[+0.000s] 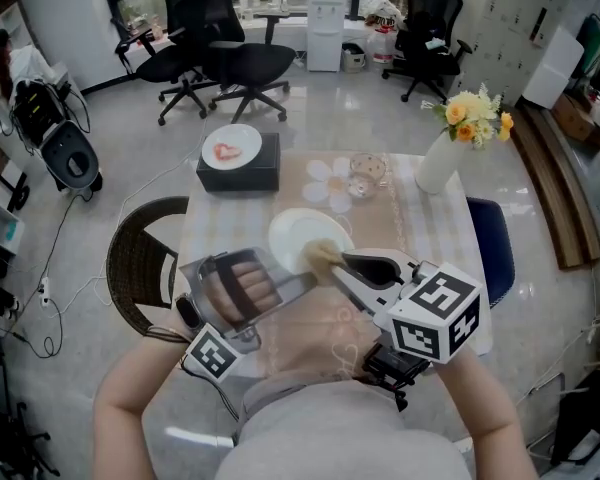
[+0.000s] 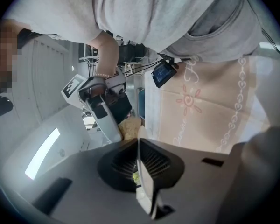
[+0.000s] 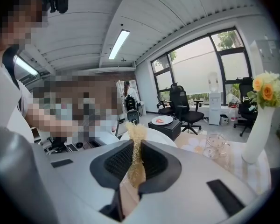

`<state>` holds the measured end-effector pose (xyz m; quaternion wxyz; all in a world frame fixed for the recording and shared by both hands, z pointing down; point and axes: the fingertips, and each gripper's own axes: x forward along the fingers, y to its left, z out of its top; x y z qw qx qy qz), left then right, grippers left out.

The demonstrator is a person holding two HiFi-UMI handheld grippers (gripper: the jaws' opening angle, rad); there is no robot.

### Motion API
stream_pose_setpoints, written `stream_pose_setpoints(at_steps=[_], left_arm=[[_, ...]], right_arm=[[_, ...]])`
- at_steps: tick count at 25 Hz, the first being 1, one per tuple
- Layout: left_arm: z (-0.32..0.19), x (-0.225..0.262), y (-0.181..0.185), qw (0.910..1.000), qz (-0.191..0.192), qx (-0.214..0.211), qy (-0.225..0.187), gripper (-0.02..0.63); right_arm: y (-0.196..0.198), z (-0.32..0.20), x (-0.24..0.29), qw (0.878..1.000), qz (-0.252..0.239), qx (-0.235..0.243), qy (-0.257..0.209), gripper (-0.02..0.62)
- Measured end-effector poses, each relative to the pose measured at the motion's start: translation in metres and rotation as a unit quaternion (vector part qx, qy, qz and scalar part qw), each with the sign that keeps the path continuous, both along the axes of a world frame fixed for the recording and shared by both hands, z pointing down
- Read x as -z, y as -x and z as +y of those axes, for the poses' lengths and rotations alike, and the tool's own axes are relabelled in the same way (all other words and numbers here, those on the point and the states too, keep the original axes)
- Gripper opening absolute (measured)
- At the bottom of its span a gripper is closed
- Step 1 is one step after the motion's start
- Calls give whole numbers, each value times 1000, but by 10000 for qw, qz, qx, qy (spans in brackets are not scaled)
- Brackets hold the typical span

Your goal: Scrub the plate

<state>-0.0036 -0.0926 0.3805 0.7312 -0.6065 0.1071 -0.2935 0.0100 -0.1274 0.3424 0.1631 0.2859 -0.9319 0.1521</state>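
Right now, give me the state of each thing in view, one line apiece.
left gripper: shut on the rim of the white plate
right gripper: shut on the scrubber
white plate: held by its rim
scrubber: against the white plate
small plate: flat on the black box
glass jug: upright
vase: upright, holding flowers

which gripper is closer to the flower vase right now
Right. The right gripper, fingers shut on the scrubber against the white plate, sits on the side where the vase stands; the left gripper clamps the plate's near-left rim, farther away.
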Motion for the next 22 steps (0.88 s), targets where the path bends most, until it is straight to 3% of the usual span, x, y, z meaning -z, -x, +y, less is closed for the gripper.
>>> stream_pose_setpoints(at_steps=[22], left_arm=[[8, 1, -2, 9999, -70, -97, -100, 20]], right_arm=[[-38, -34, -30, 9967, 663, -440, -153, 51]])
